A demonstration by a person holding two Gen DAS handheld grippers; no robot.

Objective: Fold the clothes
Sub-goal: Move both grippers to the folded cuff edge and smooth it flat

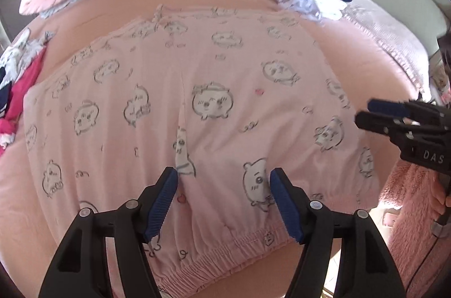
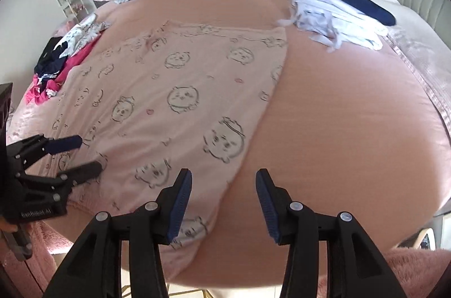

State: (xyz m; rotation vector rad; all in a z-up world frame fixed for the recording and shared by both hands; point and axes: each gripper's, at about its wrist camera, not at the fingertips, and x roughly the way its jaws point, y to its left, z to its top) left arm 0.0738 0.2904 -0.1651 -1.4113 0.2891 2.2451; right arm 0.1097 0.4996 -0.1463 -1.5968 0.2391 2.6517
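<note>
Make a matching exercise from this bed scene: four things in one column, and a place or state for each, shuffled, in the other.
Things:
1. printed pink pants
2. navy and white folded stack
3. magenta clothes heap
4. left gripper

Places or states:
A. far right of the bed, near the headboard
B. open, above the waistband
C. spread flat in the middle of the bed
D. bunched at the bed's left edge

Pairs: 1-C, 2-A, 3-D, 4-B

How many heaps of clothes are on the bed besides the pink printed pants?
2: a folded navy-and-white stack near the headboard, and a loose pink-and-navy heap at the bed's opposite edge. More may be hidden.
</note>
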